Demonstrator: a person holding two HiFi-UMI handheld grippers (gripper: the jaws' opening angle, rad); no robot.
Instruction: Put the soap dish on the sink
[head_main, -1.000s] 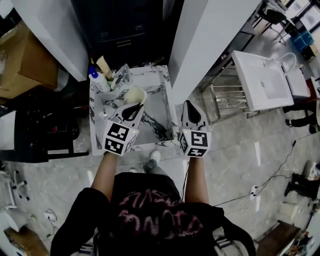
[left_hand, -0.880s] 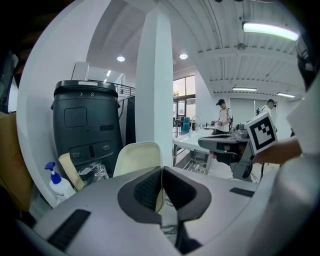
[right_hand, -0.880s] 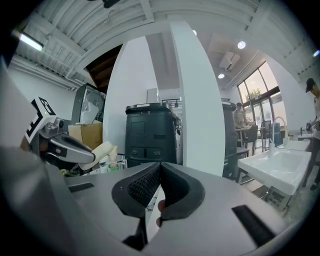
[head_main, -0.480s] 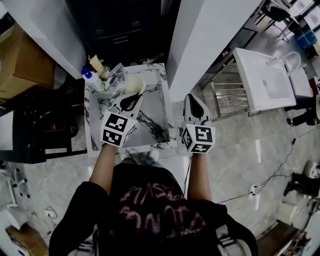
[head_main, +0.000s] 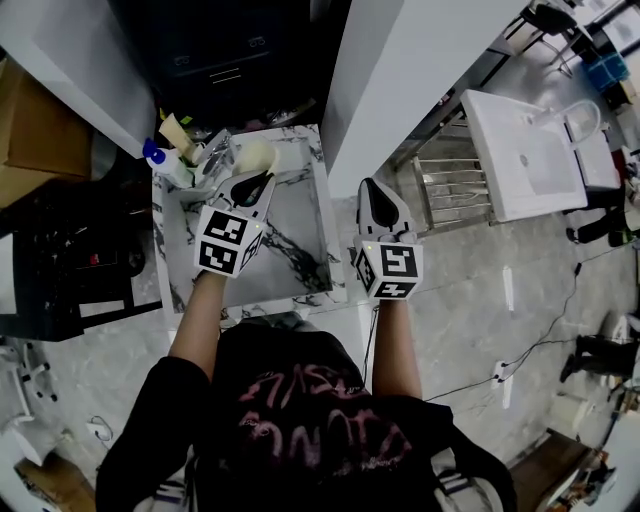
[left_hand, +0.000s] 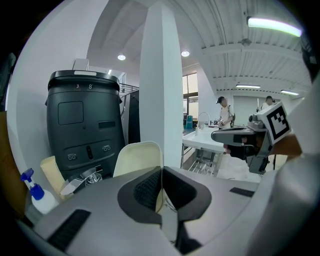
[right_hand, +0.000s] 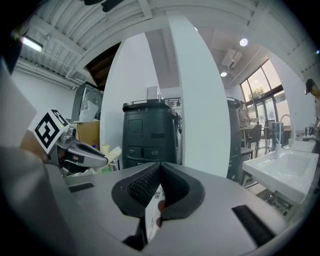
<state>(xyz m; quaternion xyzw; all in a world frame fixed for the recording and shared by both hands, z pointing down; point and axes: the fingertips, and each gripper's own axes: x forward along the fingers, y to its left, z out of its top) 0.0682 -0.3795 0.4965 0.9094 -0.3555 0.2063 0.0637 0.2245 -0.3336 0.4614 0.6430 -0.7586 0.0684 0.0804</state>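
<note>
The left claw (head_main: 254, 182) is clamped on the thin edge of the cream soap dish (head_main: 256, 156), its jaws pressed together with only the dish's rim between them, as the left gripper view shows with the dish (left_hand: 136, 159) standing up just beyond the claw (left_hand: 161, 171). Compared with a second ago, the dish has travelled from above the middle of the marble sink (head_main: 318, 262) toward its back edge, and now hangs close to the tap (head_main: 214, 150). The spray bottle (head_main: 156, 156) with the blue top stands at the back left corner, just beside the tap. The whole sink also sits a little further left and higher in the head view than it did. The right claw (head_main: 373, 194) keeps its place off the sink's right side, near the white column (head_main: 400, 70), as before; its jaws (right_hand: 160, 171) are closed together with nothing held. Behind the sink stands a dark cabinet (head_main: 225, 50), and a white basin (head_main: 520, 160) lies well apart to the right.
</note>
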